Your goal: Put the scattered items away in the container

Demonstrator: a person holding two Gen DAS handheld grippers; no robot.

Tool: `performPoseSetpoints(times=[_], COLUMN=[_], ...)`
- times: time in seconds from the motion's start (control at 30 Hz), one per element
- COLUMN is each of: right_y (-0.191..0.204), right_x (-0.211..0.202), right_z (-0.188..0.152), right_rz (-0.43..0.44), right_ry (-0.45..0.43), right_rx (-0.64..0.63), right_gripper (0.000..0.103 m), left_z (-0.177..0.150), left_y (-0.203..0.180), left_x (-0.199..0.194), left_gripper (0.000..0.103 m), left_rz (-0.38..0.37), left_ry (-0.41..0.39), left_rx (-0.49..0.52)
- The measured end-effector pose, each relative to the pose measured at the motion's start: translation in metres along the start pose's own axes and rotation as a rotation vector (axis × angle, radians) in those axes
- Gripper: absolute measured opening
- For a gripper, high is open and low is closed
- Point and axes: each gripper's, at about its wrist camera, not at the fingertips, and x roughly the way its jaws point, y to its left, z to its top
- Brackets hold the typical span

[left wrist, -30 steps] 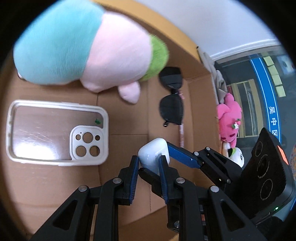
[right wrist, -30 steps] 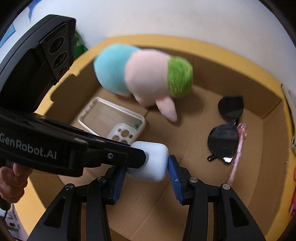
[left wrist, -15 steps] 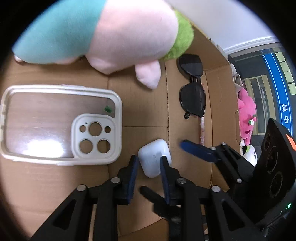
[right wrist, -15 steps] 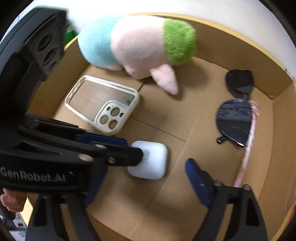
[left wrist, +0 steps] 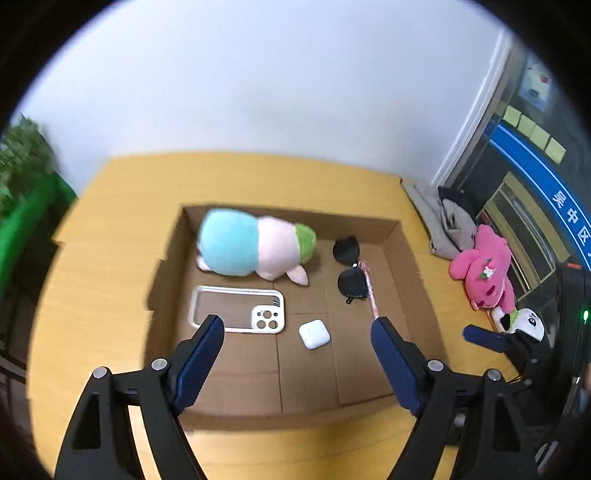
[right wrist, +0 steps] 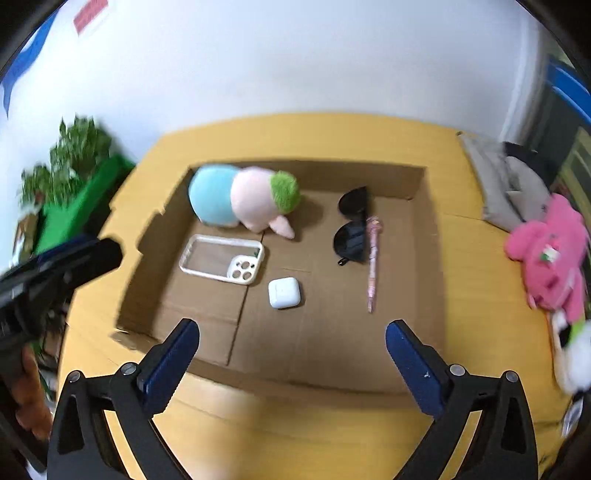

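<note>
White earbud case (right wrist: 284, 292) flat in cardboard box (right wrist: 430, 236), beside phone case (right wrist: 222, 258)

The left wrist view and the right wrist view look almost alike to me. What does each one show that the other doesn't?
Only the left wrist view shows the blue sign and yellow notes. Only the right wrist view shows a red label on the wall and a hand holding the other hand-held gripper. Both show the cardboard box holding the plush toy, phone case, earbud case, sunglasses and pink pen.

It looks like an office or institutional room: a plain white wall (left wrist: 258, 92) behind a yellow wood-grain tabletop (left wrist: 110, 258), a potted plant (right wrist: 70, 155) at one side, and a glass door with a blue lettered sign band (left wrist: 554, 192).
</note>
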Motion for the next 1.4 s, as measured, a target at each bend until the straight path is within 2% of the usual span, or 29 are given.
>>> performPoseSetpoints(times=[0.2, 0.47, 0.77, 1.4], right_y=[0.013, 0.007, 0.004, 0.013], right_x=[-0.076, -0.131, -0.145, -0.146], right_z=[-0.015, -0.034, -0.043, -0.045], right_rz=[-0.064, -0.076, -0.088, -0.092], right_ry=[-0.112, -0.151, -0.153, -0.143], right_rx=[-0.096, -0.107, -0.128, -0.159], right_gripper=[0.103, 0.103, 0.103, 0.103], left_z=[-0.015, -0.034, -0.043, -0.045], left_y=[-0.011, -0.043, -0.059, -0.047], left_x=[-0.062, -0.099, -0.114, -0.121], left_gripper=[0.082, 0.082, 0.082, 0.082], left_rz=[0.092, 0.103, 0.117, 0.115], left_ry=[-0.053, -0.05, -0.05, -0.044], left_rx=[-0.004, 0.037, 0.051, 0.034])
